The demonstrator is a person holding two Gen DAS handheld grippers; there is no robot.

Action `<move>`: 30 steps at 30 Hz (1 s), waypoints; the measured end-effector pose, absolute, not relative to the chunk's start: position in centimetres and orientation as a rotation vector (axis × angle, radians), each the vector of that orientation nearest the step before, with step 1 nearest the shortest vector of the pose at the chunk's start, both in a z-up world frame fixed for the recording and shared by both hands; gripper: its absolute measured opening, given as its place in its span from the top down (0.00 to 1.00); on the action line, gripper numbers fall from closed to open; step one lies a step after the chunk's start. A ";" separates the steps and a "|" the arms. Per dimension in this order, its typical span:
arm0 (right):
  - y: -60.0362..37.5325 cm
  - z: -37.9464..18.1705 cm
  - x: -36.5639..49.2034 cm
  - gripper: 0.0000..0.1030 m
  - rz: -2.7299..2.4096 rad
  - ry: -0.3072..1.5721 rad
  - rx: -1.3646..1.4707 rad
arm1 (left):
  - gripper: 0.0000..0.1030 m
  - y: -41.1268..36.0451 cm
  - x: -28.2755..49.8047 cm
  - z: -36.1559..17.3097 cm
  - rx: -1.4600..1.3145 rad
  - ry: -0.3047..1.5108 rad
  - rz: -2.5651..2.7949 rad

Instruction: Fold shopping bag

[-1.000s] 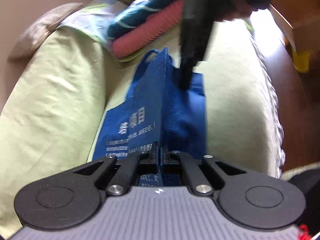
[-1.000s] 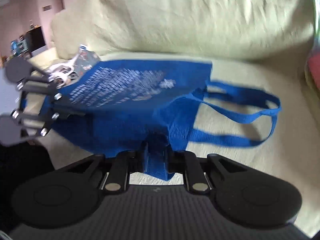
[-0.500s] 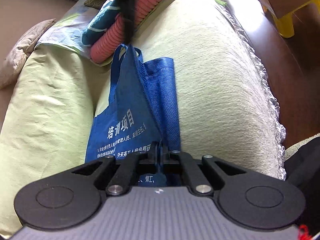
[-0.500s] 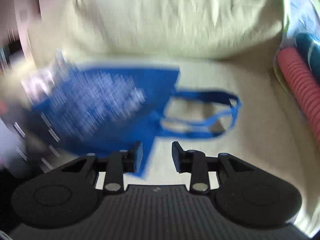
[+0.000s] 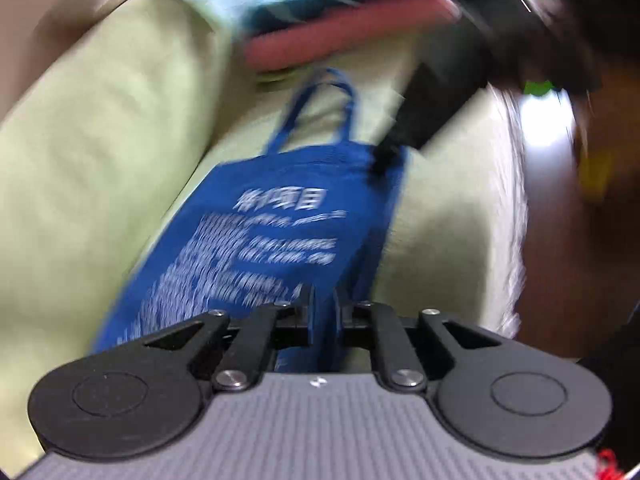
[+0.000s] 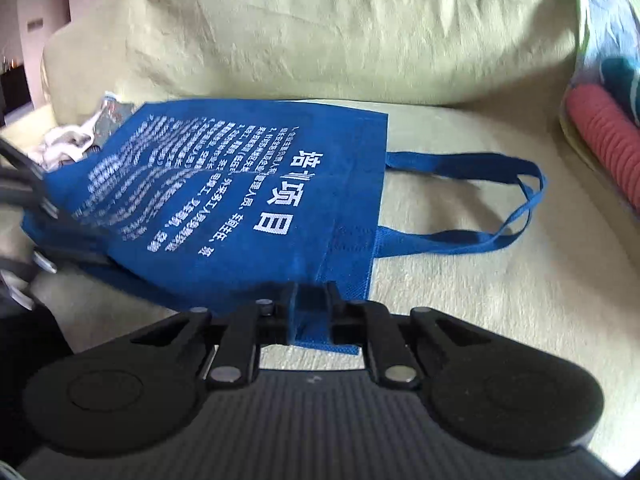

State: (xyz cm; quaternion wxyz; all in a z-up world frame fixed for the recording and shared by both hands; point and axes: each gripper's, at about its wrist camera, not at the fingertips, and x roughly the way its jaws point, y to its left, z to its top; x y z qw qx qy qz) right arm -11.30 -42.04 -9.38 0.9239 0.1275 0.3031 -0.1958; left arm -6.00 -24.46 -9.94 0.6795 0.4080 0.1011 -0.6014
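A blue shopping bag with white print lies face up on the pale green sofa seat, its two handles stretched to the right. My right gripper is closing and pinches the bag's near corner by the mouth. In the blurred left wrist view the bag runs away from my left gripper. Its jaws are opening, slightly parted, with the bag's bottom edge between them. The right gripper shows there at the bag's far corner. The left gripper shows blurred at the bag's left end.
A big green back cushion stands behind the bag. Folded pink and teal textiles are stacked at the seat's right end. Crumpled white stuff lies beyond the bag's left end. The fringed seat edge drops to a wooden floor.
The bag went from hanging edge-on to lying with its print up. My right gripper let go, then closed on the bag's corner. My left gripper rolled and its jaws parted.
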 end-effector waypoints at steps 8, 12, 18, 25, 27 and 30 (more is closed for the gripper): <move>-41.5 -8.8 -10.9 0.90 -0.478 0.652 0.288 | 0.84 -22.3 2.3 -14.0 0.711 0.592 -1.050; -41.5 -9.2 -11.1 0.90 -0.500 0.634 0.312 | 0.79 -19.1 6.3 -14.7 0.509 0.656 -0.984; -41.4 -9.6 -11.7 0.90 -0.524 0.605 0.351 | 1.00 -19.5 7.3 -11.0 0.532 0.664 -0.891; -41.3 -9.6 -11.7 0.90 -0.534 0.605 0.351 | 0.83 -32.2 -3.6 -9.5 0.692 0.484 -1.213; -41.3 -9.5 -12.1 0.90 -0.540 0.616 0.344 | 0.85 -34.7 -4.3 -11.8 0.740 0.556 -1.206; -41.3 -8.9 -13.0 0.84 -0.588 0.655 0.323 | 0.86 -34.6 -4.4 -13.6 0.721 0.553 -1.177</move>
